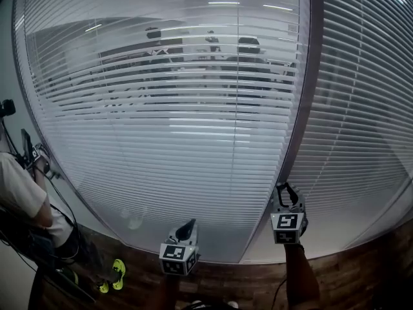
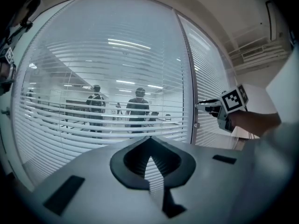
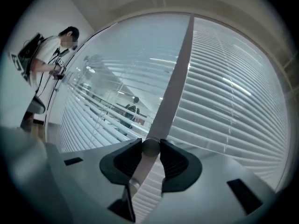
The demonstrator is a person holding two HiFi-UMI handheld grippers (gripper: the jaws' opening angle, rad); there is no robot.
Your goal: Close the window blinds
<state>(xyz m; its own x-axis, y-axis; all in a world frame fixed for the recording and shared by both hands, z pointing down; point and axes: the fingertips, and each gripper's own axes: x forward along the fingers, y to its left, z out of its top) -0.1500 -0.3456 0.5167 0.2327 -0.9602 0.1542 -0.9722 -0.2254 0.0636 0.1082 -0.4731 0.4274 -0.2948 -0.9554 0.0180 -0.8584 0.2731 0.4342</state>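
Observation:
White slatted blinds [image 1: 168, 128] fill the large window pane; their slats stand partly open, so the office behind shows through. A second blind [image 1: 361, 121] covers the pane to the right of the grey upright frame [image 1: 298, 108]. My right gripper [image 1: 284, 187] reaches level to the bottom of that frame. In the right gripper view its jaws [image 3: 150, 148] are shut on a round grey knob [image 3: 150, 147] on the frame. My left gripper [image 1: 188, 225] hangs lower left, in front of the big pane, its tips [image 2: 149, 143] shut with nothing between them.
A person in a white shirt [image 1: 19, 192] stands at the left end of the window. People [image 2: 138, 108] stand behind the glass. Yellow-green shoes [image 1: 115, 275] lie on the dark wood floor [image 1: 348, 283] below the window.

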